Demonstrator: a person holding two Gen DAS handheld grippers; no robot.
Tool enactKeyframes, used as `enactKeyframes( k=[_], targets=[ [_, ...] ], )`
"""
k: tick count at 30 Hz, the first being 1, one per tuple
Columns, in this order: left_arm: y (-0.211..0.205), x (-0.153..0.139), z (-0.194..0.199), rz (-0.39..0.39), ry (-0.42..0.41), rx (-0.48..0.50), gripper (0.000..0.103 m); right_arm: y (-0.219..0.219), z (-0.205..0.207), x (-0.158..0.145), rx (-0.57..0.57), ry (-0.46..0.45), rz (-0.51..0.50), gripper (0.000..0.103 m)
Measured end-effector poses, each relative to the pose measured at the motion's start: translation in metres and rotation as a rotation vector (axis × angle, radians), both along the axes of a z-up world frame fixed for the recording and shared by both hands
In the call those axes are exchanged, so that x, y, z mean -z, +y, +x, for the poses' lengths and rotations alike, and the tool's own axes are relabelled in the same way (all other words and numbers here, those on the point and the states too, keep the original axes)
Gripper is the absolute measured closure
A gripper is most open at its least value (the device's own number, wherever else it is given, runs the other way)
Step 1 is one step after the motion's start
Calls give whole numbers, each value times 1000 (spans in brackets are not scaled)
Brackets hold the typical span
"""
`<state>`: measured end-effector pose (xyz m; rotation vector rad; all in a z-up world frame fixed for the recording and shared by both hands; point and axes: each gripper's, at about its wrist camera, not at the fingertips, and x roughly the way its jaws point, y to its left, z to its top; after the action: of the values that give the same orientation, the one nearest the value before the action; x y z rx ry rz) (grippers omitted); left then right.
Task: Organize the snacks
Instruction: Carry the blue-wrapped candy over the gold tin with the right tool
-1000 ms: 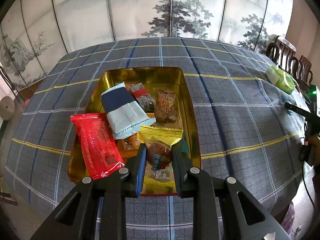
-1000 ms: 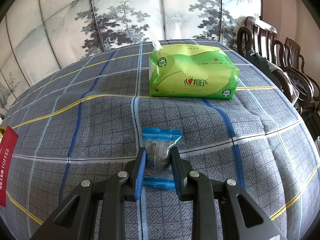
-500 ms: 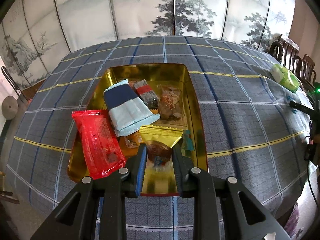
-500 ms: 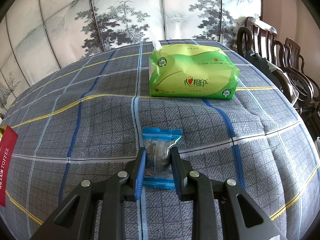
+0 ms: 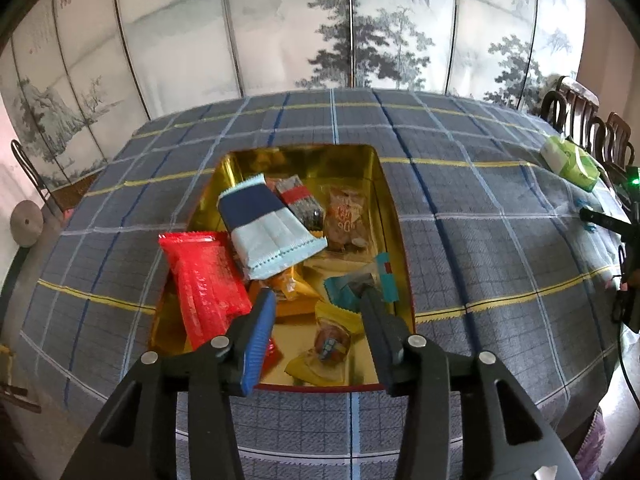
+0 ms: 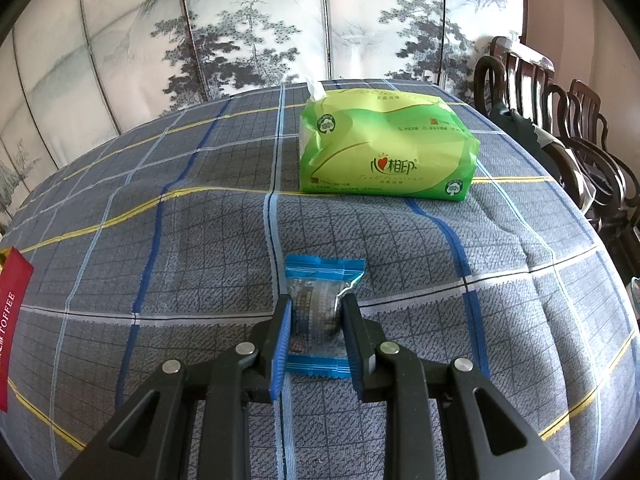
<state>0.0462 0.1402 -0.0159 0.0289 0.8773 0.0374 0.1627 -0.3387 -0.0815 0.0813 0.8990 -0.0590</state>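
Item: gold tin, open-topped, resting on the plaid tablecloth; landmark for this entry.

Contents of the tin: red packet lying over its left rim; blue-and-white packet leaning across the middle; dark bar with red band and clear-wrapped pastry toward the far end; teal-wrapped sweet against the right wall; yellow-wrapped snack at the near end.

Left gripper: above the tin's near end, fingers spread wide, nothing between them. The yellow-wrapped snack lies loose below the gap.

Right gripper: well to the right of the tin, fingers closed against the sides of a blue-wrapped snack that appears to rest on the cloth. Green tissue pack lies beyond it.

Hazards, by judgement:
- Grip is on a slippery film wrapper; the snack may slide or twist out during the carry to the tin.
- The tin is crowded; a drop onto the leaning packets could send the snack bouncing over the rim.
- The red packet overhangs the left rim; a nudge could tip it onto the cloth.
- Both grippers meeting above the tin risks a collision.
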Motion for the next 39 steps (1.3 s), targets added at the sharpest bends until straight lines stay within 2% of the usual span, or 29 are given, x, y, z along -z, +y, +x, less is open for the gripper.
enactKeyframes(
  k=[4, 11, 16, 23, 30, 39],
  targets=[
    [1, -11, -8, 30, -49, -9, 54, 0, -1, -1, 0, -1, 2, 78],
    [10, -20, -14, 33, -68, -42, 53, 6, -5, -2, -17, 7, 29, 78],
    [14, -22, -20, 35, -74, -59, 50, 28, -17, -6, -64, 9, 66, 78],
    [23, -19, -30, 42, -70, -78, 47, 86, -42, -19, -182, -9, 122, 78],
    [35, -17, -37, 34, -69, -102, 35, 157, -56, -41, -325, -34, 164, 78],
    [43, -16, -45, 32, -76, -109, 30, 252, -68, -65, -516, -49, 185, 78]
  ],
)
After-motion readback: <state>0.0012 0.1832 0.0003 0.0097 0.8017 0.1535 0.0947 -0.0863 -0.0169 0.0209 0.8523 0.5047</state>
